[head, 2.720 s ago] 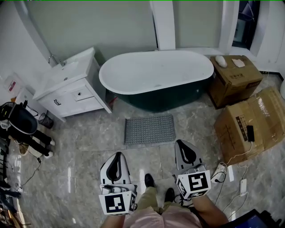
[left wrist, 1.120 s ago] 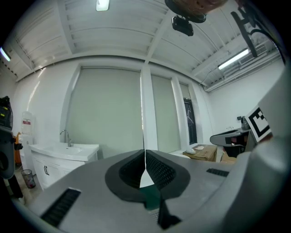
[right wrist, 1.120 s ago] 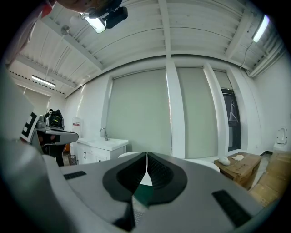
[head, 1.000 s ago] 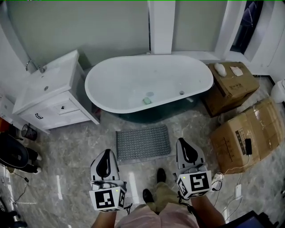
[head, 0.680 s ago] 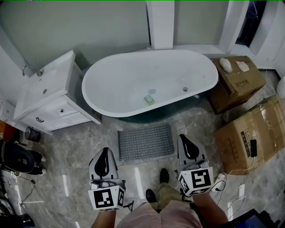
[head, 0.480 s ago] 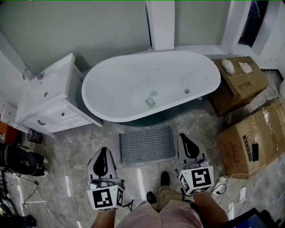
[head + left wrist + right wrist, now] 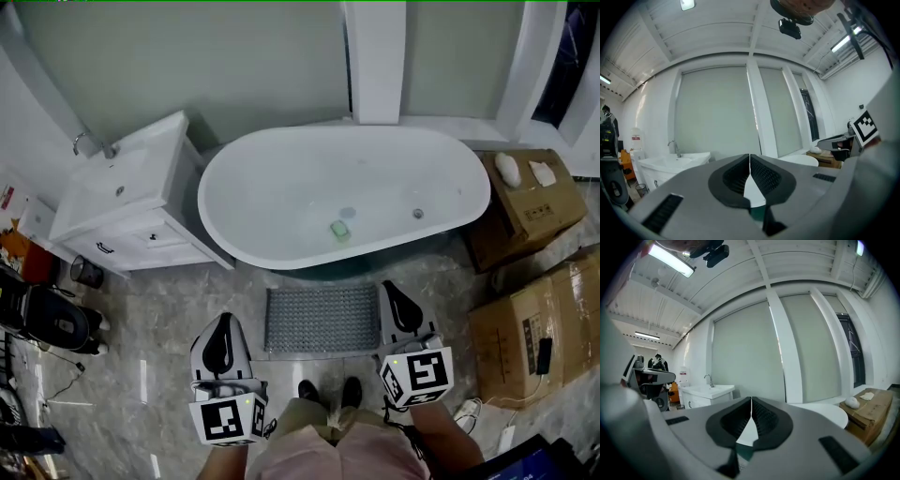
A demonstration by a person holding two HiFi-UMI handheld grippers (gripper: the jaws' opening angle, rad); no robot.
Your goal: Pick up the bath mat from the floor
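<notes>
Marbled grey floor tiles (image 7: 159, 314) run up to a white bathtub (image 7: 281, 187), with a white vanity (image 7: 131, 211) to its left and cardboard boxes (image 7: 525, 202) to its right. The grey bath mat (image 7: 322, 319) lies flat on the floor against the tub's foot, just ahead of my shoes (image 7: 328, 389). I hold my left gripper (image 7: 224, 324) and my right gripper (image 7: 393, 294) on either side of it, both with jaws pressed together on nothing.
</notes>
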